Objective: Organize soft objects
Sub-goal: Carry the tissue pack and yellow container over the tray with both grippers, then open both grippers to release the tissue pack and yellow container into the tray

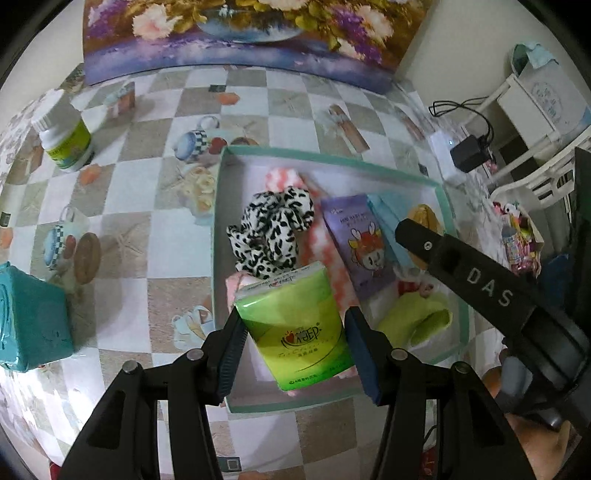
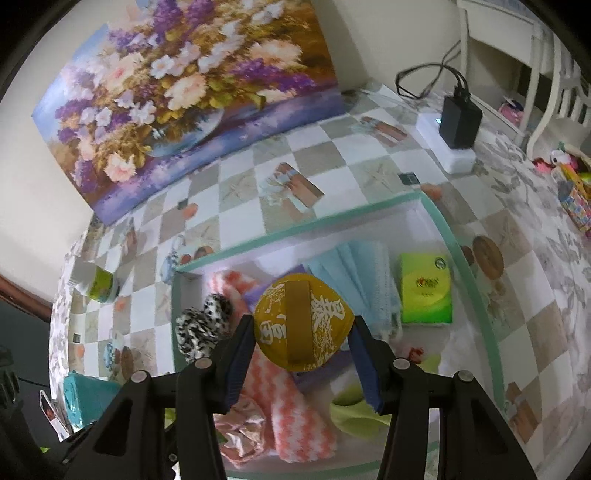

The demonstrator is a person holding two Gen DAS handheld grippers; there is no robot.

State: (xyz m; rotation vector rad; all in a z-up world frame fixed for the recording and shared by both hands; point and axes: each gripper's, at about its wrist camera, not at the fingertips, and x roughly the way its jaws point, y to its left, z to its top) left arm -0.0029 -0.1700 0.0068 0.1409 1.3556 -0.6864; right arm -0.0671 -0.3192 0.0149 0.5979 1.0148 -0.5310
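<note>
My left gripper [image 1: 295, 326] is shut on a green tissue pack [image 1: 295, 332], held above the near end of a shallow box with a mint rim [image 1: 218, 236]. My right gripper [image 2: 301, 326] is shut on a yellow round pouch with white characters [image 2: 303, 325], over the middle of the same box [image 2: 295, 227]. In the box lie a leopard scrunchie [image 1: 273, 229], a purple tissue pack [image 1: 354, 243], a pink chevron cloth [image 2: 295, 417], a light blue cloth [image 2: 362, 273], a lime cloth [image 1: 417, 321] and another green pack [image 2: 424, 288]. The right gripper's black finger [image 1: 461, 266] crosses the left wrist view.
On the checked tablecloth stand a white bottle with a green label [image 1: 64, 140] and a teal box [image 1: 29, 317] left of the box. A flower painting [image 1: 240, 33] leans at the back. A black charger on a white power strip [image 2: 458, 122] and a white chair [image 1: 535, 122] are to the right.
</note>
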